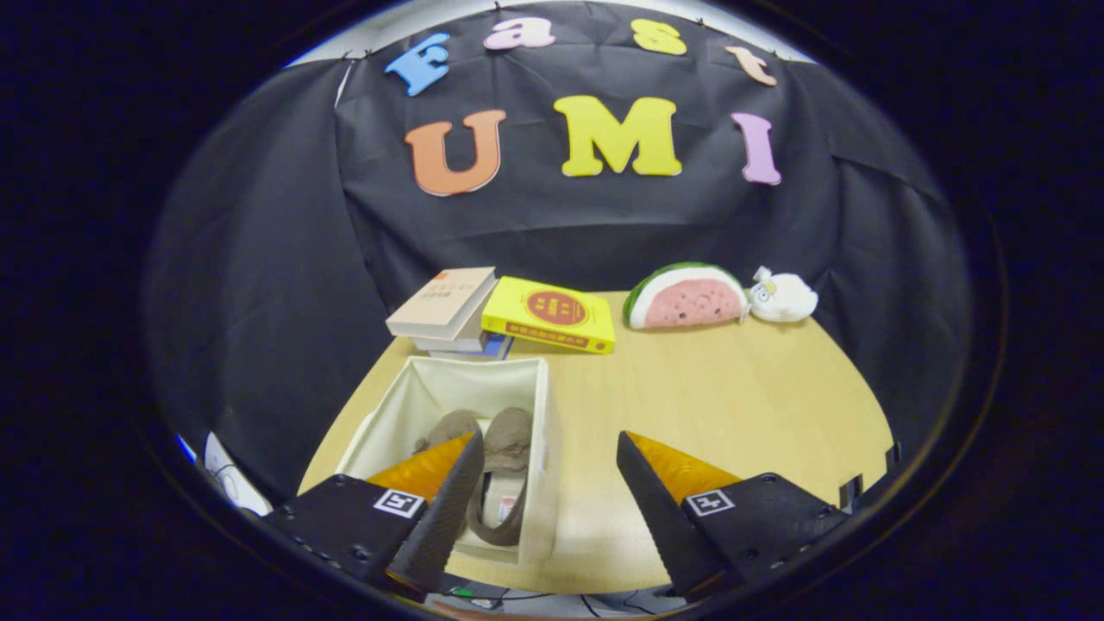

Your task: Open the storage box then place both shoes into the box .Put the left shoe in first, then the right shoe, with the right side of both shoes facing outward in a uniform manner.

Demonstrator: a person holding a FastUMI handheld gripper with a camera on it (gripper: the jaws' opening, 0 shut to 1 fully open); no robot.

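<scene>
An open white fabric storage box stands on the wooden table, just ahead of my left finger. Inside it lie two brown shoes side by side: one partly hidden behind my left fingertip, the other to its right with its opening facing me. My gripper hovers above the near end of the table, open, with nothing between its fingers. The box's right wall lies in the gap between them.
A stack of books and a yellow book lie beyond the box at the table's far edge. A watermelon-slice plush and a small white plush sit to their right. Bare wooden tabletop spreads right of the box.
</scene>
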